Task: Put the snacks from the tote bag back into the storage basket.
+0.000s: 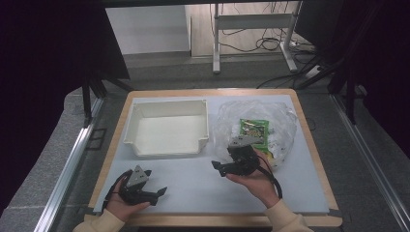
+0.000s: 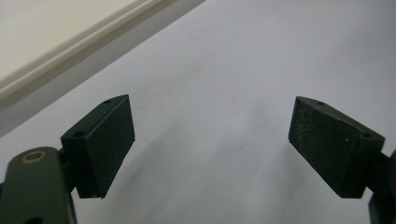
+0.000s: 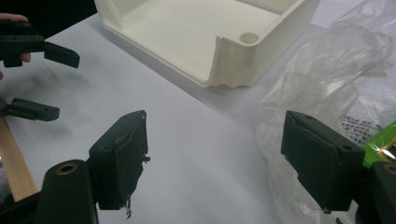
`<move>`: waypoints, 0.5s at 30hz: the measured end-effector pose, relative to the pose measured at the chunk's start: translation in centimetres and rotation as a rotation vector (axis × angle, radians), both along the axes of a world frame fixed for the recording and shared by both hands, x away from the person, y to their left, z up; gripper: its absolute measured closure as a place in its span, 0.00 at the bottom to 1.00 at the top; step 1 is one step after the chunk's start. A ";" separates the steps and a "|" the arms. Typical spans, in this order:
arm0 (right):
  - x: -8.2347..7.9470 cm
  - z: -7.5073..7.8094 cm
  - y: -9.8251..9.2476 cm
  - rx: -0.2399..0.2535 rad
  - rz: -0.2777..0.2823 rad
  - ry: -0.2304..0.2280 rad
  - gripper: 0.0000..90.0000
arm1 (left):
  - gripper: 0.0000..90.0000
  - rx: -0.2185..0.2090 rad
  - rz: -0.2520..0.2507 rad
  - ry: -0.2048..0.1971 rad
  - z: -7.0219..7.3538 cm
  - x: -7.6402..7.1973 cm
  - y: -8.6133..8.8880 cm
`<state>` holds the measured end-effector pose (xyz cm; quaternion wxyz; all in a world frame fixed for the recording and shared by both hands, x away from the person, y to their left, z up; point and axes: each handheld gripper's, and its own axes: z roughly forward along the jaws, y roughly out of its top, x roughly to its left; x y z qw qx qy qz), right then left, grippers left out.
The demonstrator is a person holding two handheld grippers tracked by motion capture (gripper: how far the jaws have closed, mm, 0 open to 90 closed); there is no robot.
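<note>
White bin (image 1: 167, 128) on bench (image 1: 203, 186), clear bag (image 1: 256, 128) w/ green packet (image 1: 255, 130) beside it. Left claw (image 1: 157, 193) wide, empty; right claw (image 1: 218, 167) wide, empty, near bag.

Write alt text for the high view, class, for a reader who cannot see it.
A person's two hands hold black grippers, the left gripper and the right gripper, both open, over a pale table. Behind them sit an empty white tray and a clear plastic bag holding a green packet.

Lab-like recording room, black curtains (image 1: 43, 72), metal desk frame (image 1: 254, 29), loose floor cables (image 1: 263, 44), wood-edged counter (image 1: 314, 145)
</note>
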<state>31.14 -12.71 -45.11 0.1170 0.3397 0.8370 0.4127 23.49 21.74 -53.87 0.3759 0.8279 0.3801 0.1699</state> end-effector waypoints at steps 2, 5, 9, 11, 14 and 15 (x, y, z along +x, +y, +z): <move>0.2 0.1 -0.1 0.001 -0.007 -0.003 0.26 | 0.16 -0.001 0.000 0.000 0.0 0.0 0.0; 0.5 0.3 -0.3 0.001 -0.015 -0.008 0.27 | 0.16 -0.004 0.002 -0.001 0.0 0.0 0.0; 0.8 0.6 -0.4 -0.003 -0.025 -0.021 0.27 | 0.16 -0.003 0.002 -0.002 0.0 0.0 0.0; 1.0 0.9 -0.3 -0.018 -0.038 -0.043 0.28 | 0.16 -0.001 0.001 -0.004 0.0 0.0 0.0; 1.2 1.1 -0.3 -0.031 -0.044 -0.053 0.28 | 0.16 -0.001 0.001 -0.004 0.1 0.0 0.0; 1.4 1.4 -0.4 -0.024 -0.051 -0.049 0.28 | 0.16 -0.001 0.000 -0.005 0.1 0.0 0.0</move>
